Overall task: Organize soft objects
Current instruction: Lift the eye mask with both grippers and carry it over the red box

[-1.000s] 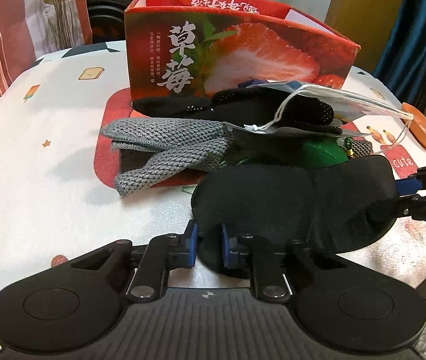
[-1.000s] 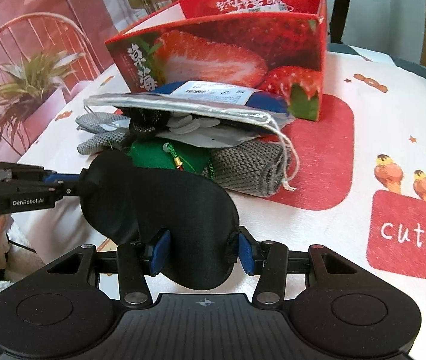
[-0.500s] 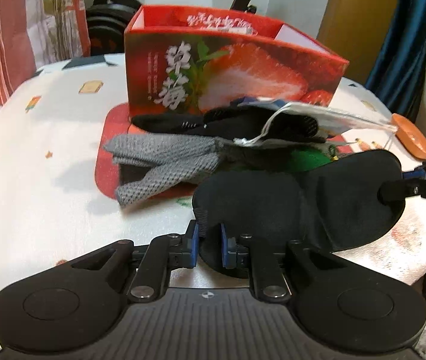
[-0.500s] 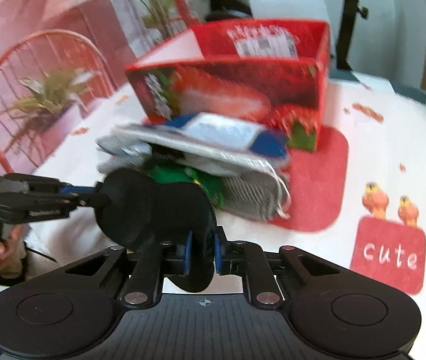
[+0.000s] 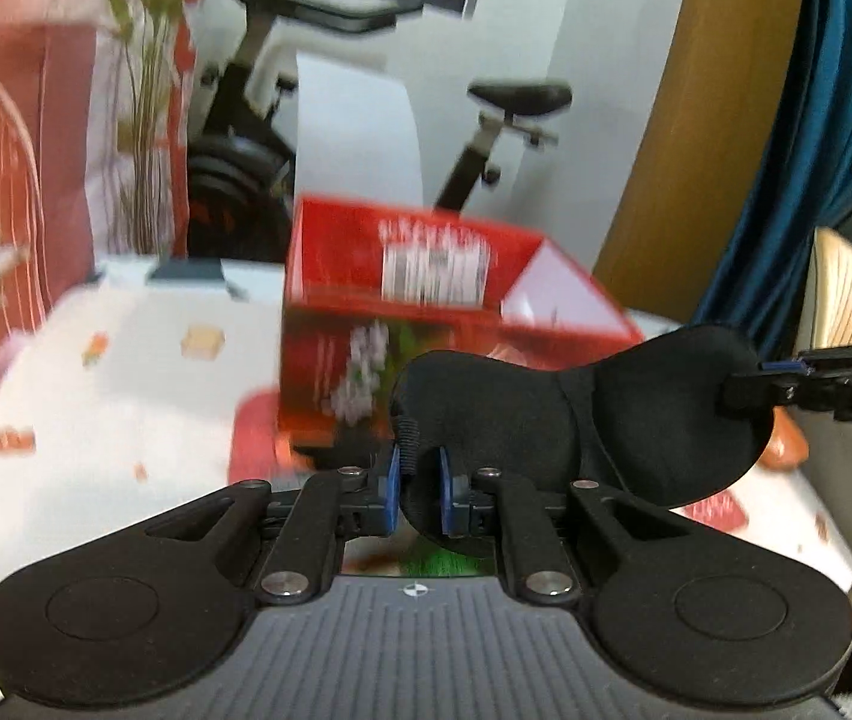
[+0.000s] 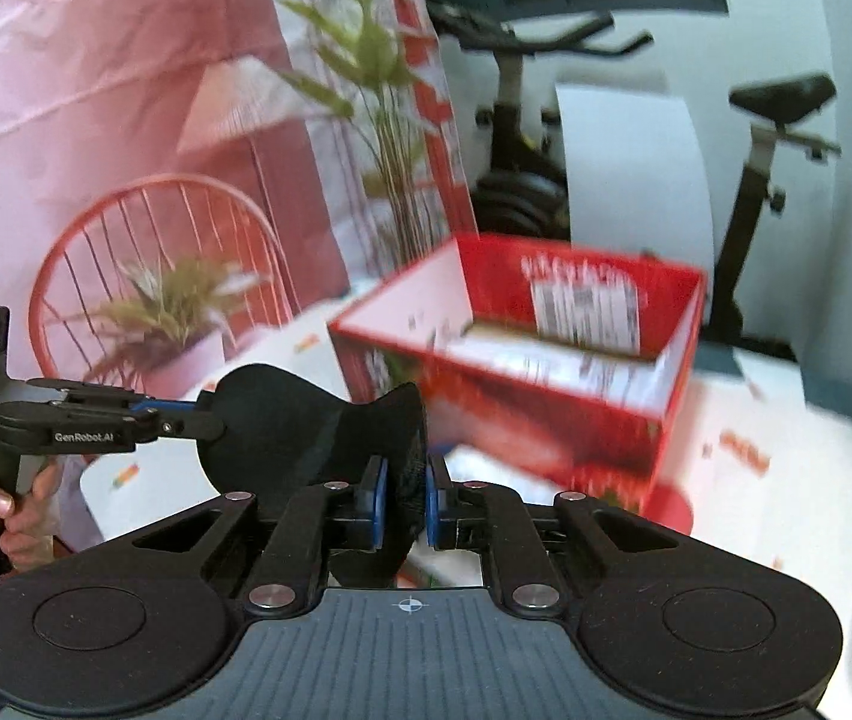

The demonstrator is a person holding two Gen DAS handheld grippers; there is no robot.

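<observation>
1. My left gripper (image 5: pixel 415 489) has its jaws clamped on one end of the black eye mask (image 5: pixel 576 414).
2. My right gripper (image 6: pixel 405 501) has its jaws clamped on the opposite end. In the left view that gripper shows at the mask's far lobe.
3. The mask hangs stretched between both grippers, clear of the worktop (image 5: pixel 96 396) and level with the box's front wall.
4. Beyond it stands the red strawberry box (image 6: pixel 546 384), open at the top. White packaging lies inside; blur hides the detail.
5. Judgement: the mask is lifted but not yet stowed. Carrying it over the rim and releasing remain.
6. Other soft items are not legible here, so I cannot tell how many remain.
</observation>
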